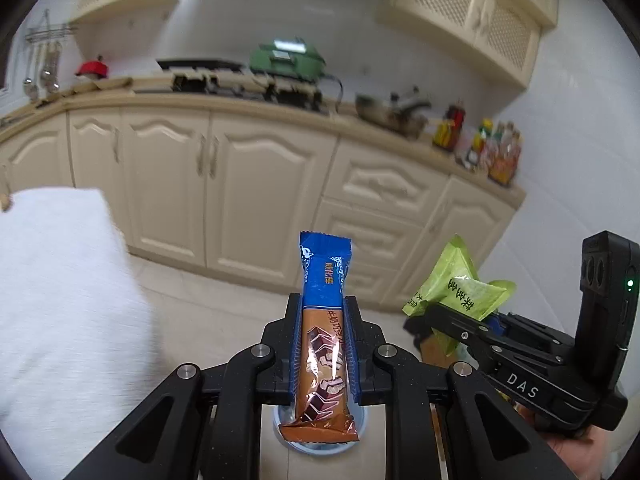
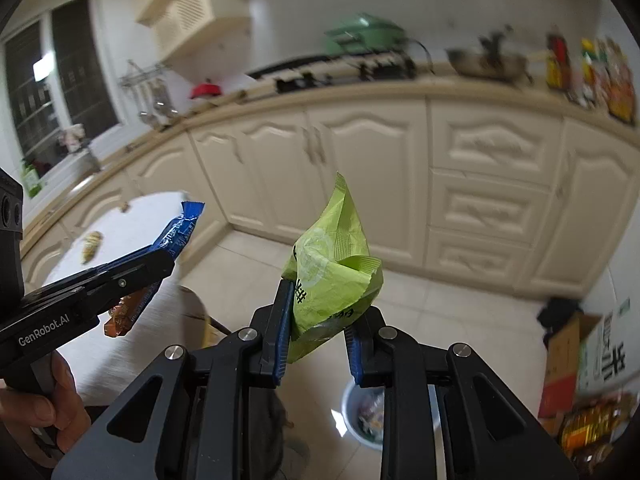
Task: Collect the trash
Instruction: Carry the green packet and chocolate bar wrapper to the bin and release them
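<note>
two wrappers held over the bin

left gripper (image 1: pixel 323 312) was closed tight on a blue-and-brown snack bar wrapper (image 1: pixel 324 320) — the pads pinched its long sides, the blue end stood up past the fingertips and the brown end hung down toward the pale blue bin (image 1: pixel 282 432). in the left wrist view the bin's rim showed directly under the wrapper's lower edge, on the tiled floor.

right gripper (image 2: pixel 320 312) was closed on a crumpled green packet (image 2: pixel 332 264); the packet bulged up and out above the jaws, the left pad pressed into its side. the bin lay below and just right of the green packet in the right wrist view, with scraps inside — too blurred to name.

left gripper sat to the left of the bin in that view, a hand (image 2: pixel 44 404) on its handle. a white-covered table (image 2: pixel 132 224) stood beyond it, left of the bin, with a small yellowish scrap (image 2: pixel 91 246) on top.
</note>
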The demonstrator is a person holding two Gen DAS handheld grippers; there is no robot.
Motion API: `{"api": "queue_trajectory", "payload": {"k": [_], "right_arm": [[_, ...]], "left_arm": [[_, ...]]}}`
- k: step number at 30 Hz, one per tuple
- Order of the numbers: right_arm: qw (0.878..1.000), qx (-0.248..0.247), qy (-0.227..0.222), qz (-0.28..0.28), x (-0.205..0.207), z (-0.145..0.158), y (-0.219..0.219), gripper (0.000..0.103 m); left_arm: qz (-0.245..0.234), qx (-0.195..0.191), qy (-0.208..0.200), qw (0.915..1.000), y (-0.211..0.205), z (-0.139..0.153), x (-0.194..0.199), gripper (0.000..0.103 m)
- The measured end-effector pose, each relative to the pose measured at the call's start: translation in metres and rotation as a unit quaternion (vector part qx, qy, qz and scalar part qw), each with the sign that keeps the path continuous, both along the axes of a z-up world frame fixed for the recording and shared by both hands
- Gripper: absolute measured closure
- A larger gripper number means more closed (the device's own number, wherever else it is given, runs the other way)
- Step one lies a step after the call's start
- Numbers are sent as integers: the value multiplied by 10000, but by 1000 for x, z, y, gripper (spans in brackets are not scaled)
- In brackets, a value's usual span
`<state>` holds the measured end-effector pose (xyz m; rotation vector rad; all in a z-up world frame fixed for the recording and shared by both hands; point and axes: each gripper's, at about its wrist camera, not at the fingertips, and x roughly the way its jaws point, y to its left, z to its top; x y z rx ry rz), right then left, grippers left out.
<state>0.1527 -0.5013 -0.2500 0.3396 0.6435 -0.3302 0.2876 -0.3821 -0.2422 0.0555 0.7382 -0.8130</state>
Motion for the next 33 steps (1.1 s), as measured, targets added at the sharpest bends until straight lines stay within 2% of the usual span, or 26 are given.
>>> {"api": "queue_trajectory", "payload": {"k": [7, 12, 19, 21, 22, 23, 24, 25, 27, 29, 30, 31, 33], "right_arm": [[9968, 457, 563, -335, 0, -62, -43, 79], [9920, 724, 924, -454, 2, -101, -68, 79], [9849, 1072, 1225, -587, 8, -140, -95, 78], [9811, 1222, 1353, -640, 10, -155, -103, 77], [9797, 1268, 1408, -658, 11, -161, -106, 76], [9774, 1348, 1464, -715, 11, -169, -111, 73], [9757, 1425, 1476, -766, 10, -176, -114, 59], [9742, 1488, 1492, -805, 9, -181, -117, 37], [9717, 1564, 1515, -918, 5, -189, -120, 23], [9702, 1628, 1511, -971, 1, -194, -121, 22], [9693, 1667, 1500, -1011, -1, -196, -122, 19], [9688, 1677, 1490, -1056, -2, -197, -122, 10], [9679, 1706, 1449, -1141, -4, -198, -123, 0]], "left_arm": [[-291, 375, 707, 9964, -62, -48, 48, 88], [-429, 559, 1133, 9911, -115, -72, 101, 88], [-648, 895, 1747, 9784, -174, -123, 147, 87], [-627, 1007, 1891, 9748, -194, -141, 162, 83], [-621, 1085, 1966, 9725, -200, -148, 168, 72], [-584, 1194, 2054, 9696, -206, -156, 175, 55], [-524, 1262, 2086, 9684, -213, -162, 182, 45], [-450, 1314, 2066, 9685, -217, -165, 186, 32], [-360, 1319, 1967, 9709, -223, -167, 193, 25], [-300, 1413, 1848, 9721, -230, -167, 201, 12], [-229, 1463, 1745, 9735, -228, -165, 201, 10], [-189, 1470, 1647, 9751, -227, -162, 201, 10], [-120, 1480, 1507, 9774, -230, -156, 205, 7]]}}
